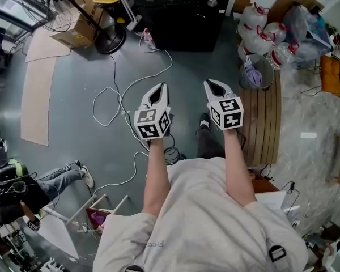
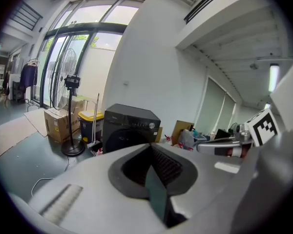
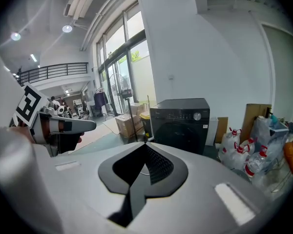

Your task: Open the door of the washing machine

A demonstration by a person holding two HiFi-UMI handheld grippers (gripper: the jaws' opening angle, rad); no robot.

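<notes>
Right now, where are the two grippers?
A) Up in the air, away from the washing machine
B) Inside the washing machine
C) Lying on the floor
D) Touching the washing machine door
A: the left gripper and the right gripper are held out side by side above the floor, jaws closed on nothing, and the washing machine stands well ahead of them, untouched.

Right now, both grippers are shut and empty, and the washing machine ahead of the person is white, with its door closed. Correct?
Not quite. The washing machine is black, not white, as the right gripper view shows. The rest holds: the left gripper and right gripper are shut and empty, and the door is closed.
</notes>
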